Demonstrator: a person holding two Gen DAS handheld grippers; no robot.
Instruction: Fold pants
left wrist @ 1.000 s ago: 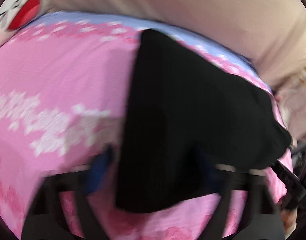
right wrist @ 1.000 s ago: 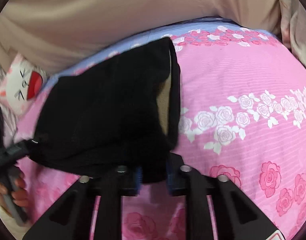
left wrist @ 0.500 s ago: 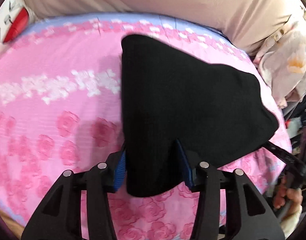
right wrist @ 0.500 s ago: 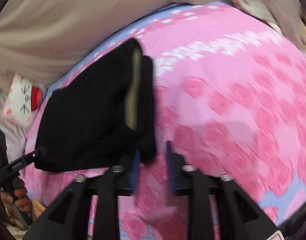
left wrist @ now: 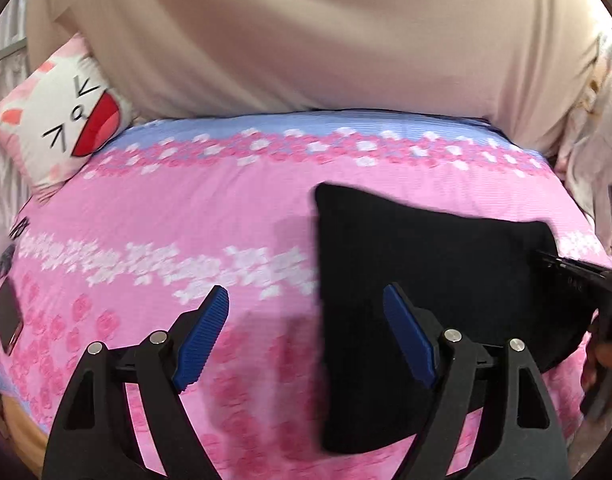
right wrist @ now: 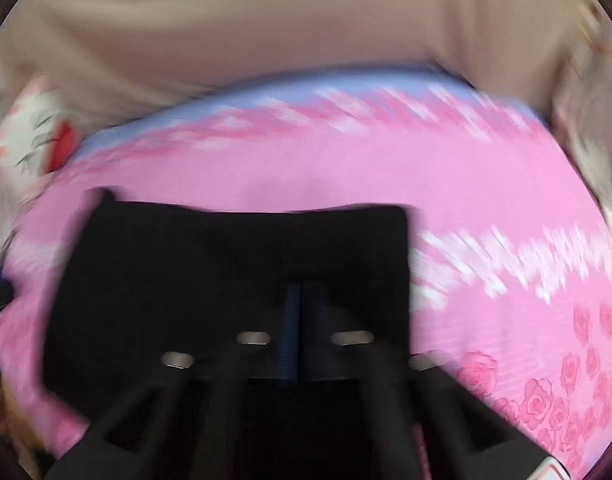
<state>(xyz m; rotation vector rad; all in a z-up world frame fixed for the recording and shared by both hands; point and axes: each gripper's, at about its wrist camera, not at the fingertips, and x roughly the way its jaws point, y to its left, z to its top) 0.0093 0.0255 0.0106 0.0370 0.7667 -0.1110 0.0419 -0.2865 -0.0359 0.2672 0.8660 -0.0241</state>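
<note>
The black pants (left wrist: 425, 272) lie folded in a compact block on the pink floral bedsheet (left wrist: 186, 208). In the left wrist view my left gripper (left wrist: 306, 316) is open and empty, its blue pads (left wrist: 204, 336) spread wide; the pants lie under its right finger. My right gripper (left wrist: 577, 276) reaches the pants' right edge in that view. In the blurred right wrist view the pants (right wrist: 226, 272) fill the lower centre and my right gripper (right wrist: 300, 308) has its blue pads together over the cloth; whether cloth is pinched cannot be told.
A cat-face pillow (left wrist: 62, 120) lies at the bed's far left. A dark phone (left wrist: 8, 316) lies near the left edge. A beige curtain (left wrist: 306, 32) hangs behind the bed. Floral bedding (left wrist: 597, 112) is piled at the right.
My left gripper has let go of the pants, opened wide and shifted left. The pants have dropped flat onto the sheet. The right gripper has swung over them and is moving fast.
</note>
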